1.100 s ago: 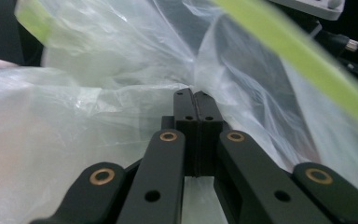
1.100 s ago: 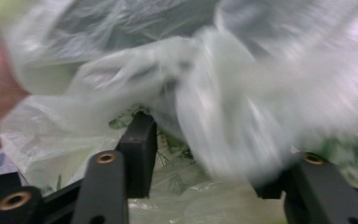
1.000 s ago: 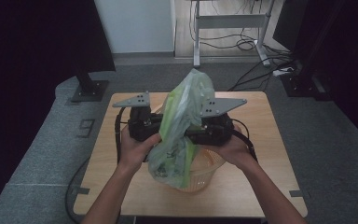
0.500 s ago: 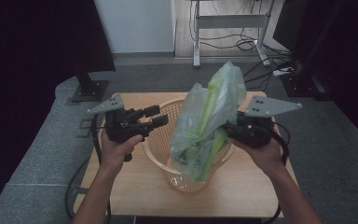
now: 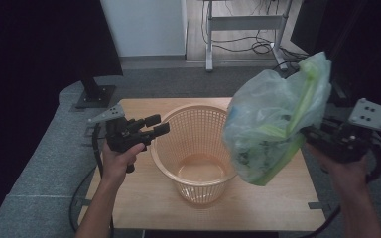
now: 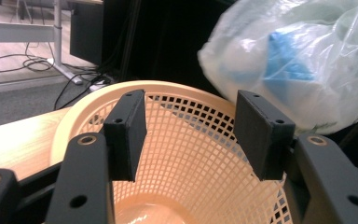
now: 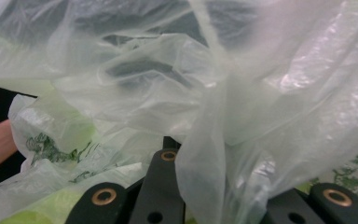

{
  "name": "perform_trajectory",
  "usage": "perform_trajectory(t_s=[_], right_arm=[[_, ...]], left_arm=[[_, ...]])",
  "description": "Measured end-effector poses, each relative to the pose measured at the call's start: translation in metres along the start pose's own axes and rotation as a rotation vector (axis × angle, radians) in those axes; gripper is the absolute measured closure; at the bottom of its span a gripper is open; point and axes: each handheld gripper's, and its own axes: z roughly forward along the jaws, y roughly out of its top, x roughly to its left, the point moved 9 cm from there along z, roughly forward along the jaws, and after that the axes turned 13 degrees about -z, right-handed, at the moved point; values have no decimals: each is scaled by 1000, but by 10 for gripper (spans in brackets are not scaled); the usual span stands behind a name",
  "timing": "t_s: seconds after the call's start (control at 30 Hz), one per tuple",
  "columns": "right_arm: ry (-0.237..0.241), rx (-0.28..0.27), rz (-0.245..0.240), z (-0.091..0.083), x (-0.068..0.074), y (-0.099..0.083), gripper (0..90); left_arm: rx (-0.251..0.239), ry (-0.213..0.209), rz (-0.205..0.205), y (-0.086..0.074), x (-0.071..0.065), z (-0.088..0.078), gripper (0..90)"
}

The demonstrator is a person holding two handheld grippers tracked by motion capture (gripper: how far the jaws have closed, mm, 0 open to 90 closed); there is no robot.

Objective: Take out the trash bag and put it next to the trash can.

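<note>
The plastic bag hangs in the air beside the right rim of the basket, above the right part of the wooden table, clear of both. The right gripper is clamped on a gathered fold of its film; in the right gripper view the film bunches down between the black jaws. The left gripper is at the basket's left rim with its jaws apart and nothing between them; they have just been opening, and the left gripper view looks through the gap into the mesh.

The bag looks light and entirely soft: thin, crinkled, see-through film in pale green and white that billows rather than hangs taut. It should slip easily if pinched on a single layer, so the bunched neck or a twisted gather is the safest place to hold. It will likely swing, and could catch on the basket rim. The basket seems stiff but light, so a tug may shift it.

What is inside the bag is hard to read. A blue shape shows through it in the left gripper view, possibly a folded item. The right gripper's pads are buried under plastic, and the bag's far side is hidden.
</note>
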Motion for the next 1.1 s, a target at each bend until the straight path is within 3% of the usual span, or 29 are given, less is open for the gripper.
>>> perform_trajectory(t_s=[0.17, 0.2, 0.23, 0.3, 0.33, 0.37, 0.5, 0.53, 0.57, 0.6, 0.67, 0.77, 0.93, 0.97, 1.0, 1.03, 1.07, 1.1], right_arm=[[-41, 16, 13, -23, -18, -9, 858], [-55, 41, 22, -32, -26, -22, 858], [-55, 41, 22, -32, -26, -22, 858], [-60, 87, 55, -37, -35, -52, 858], [-60, 87, 55, -37, -35, -52, 858], [-43, 122, 79, -35, -36, -77, 857], [0, 217, 130, -10, -31, -143, 854], [0, 217, 130, -10, -31, -143, 854], [15, 247, 150, -1, -28, -162, 853], [33, 303, 186, 17, -21, -199, 852], [45, 346, 213, 33, -15, -227, 852], [50, 382, 220, 48, -10, -248, 850], [40, 380, 224, 53, -10, -248, 811], [26, 379, 224, 53, -10, -247, 700], [-48, 374, 241, 52, -14, -242, 355], [-74, 367, 258, 49, -15, -238, 239], [-74, 367, 258, 49, -15, -238, 239], [-103, 342, 292, 41, -15, -229, 145]], left_arm=[[-6, 11, -4, 0, 5, -7, 447], [-12, 15, -6, -1, 8, -12, 447], [-12, 15, -6, -1, 8, -12, 447], [-19, 21, -12, -2, 12, -17, 448], [-19, 21, -12, -2, 12, -17, 447], [-20, 24, -15, -3, 14, -18, 447], [-20, 33, -29, -8, 21, -21, 446], [-20, 33, -29, -8, 21, -21, 446], [-19, 35, -32, -9, 22, -21, 446], [-17, 37, -33, -10, 24, -21, 446], [-11, 44, -41, -13, 28, -23, 446], [-12, 48, -45, -15, 31, -24, 446], [-17, 48, -64, -18, 38, -27, 446], [-17, 48, -66, -19, 38, -27, 446], [-20, 48, -69, -20, 39, -28, 445], [-21, 47, -70, -20, 40, -29, 445], [-21, 47, -70, -20, 40, -29, 444], [-23, 47, -72, -21, 40, -31, 444]])
